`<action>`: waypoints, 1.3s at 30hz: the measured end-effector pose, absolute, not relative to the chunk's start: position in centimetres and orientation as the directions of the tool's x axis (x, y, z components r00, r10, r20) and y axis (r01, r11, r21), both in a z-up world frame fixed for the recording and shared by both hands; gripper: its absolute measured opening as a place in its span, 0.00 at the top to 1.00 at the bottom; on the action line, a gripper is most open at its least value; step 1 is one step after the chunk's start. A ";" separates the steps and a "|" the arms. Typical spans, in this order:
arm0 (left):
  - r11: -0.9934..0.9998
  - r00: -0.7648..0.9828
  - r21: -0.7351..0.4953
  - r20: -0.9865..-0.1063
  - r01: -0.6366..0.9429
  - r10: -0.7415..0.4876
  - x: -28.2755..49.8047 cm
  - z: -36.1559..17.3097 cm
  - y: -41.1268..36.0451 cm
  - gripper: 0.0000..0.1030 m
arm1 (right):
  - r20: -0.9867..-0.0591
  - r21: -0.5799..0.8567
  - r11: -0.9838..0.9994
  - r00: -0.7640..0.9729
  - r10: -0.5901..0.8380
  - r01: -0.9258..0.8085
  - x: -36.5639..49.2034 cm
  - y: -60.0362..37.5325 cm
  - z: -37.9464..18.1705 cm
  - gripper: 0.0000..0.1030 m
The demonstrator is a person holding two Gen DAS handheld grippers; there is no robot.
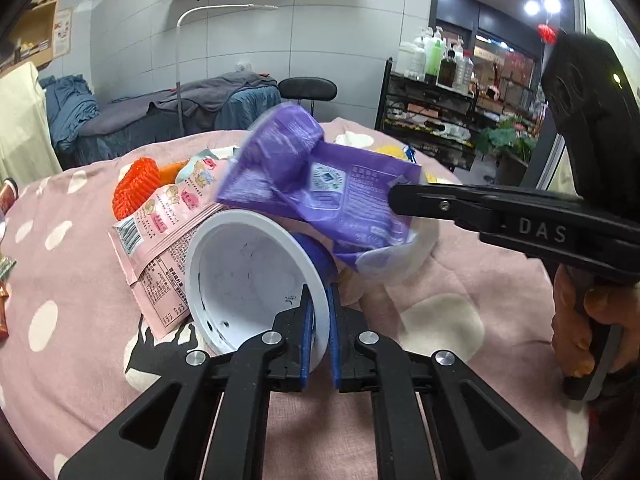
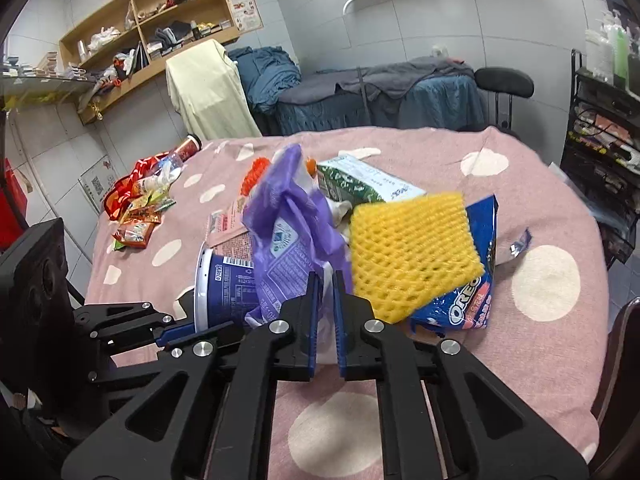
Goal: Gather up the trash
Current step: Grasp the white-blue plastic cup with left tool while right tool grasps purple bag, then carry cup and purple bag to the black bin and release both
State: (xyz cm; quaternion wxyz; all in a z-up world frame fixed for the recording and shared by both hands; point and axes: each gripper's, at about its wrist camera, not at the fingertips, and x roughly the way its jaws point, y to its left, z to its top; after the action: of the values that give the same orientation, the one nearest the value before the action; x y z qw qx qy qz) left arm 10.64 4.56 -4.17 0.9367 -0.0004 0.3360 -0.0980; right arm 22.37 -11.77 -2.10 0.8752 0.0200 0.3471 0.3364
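Pink polka-dot quilt (image 2: 460, 152) covers a table strewn with wrappers. Left gripper (image 1: 319, 320) pinches the rim of a tipped white-and-blue plastic cup (image 1: 248, 276). Right gripper (image 2: 325, 312) clamps a crumpled purple plastic wrapper (image 2: 288, 236) lifted just above that cup, beside yellow foam netting (image 2: 412, 252).

We see the left gripper (image 1: 319, 312) low at six o'clock in its own view, jaws nearly closed on a thin white rim. Our right gripper (image 2: 325, 300) is likewise pinched almost shut on a wrapper; in the left view it reaches in from three o'clock, the right hand (image 1: 580, 320) wrapped around its handle.
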 end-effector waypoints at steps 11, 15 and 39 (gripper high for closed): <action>0.974 0.823 -0.079 -0.524 0.211 -0.221 7.2 -1.2 2.7 0.93 | -0.489 0.279 0.776 0.612 0.621 -0.565 17.6 -16.0 1.0 0.93; 0.962 0.833 -0.099 -0.482 0.254 -0.270 6.3 -0.1 1.5 0.93 | -0.444 0.267 0.811 0.680 0.583 -0.521 15.7 -18.4 2.0 0.93; 0.782 0.613 -0.182 -0.526 0.596 -0.589 13.3 -0.9 -14.4 0.93 | -0.625 0.138 0.960 0.774 -0.106 0.243 14.0 -39.8 -5.6 0.93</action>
State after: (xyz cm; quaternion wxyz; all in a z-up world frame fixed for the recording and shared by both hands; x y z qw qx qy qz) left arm 13.26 -14.36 -0.85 0.8980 0.0054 0.2912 -0.3299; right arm 13.96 -39.77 -5.63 0.9358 0.1058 0.3232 -0.0933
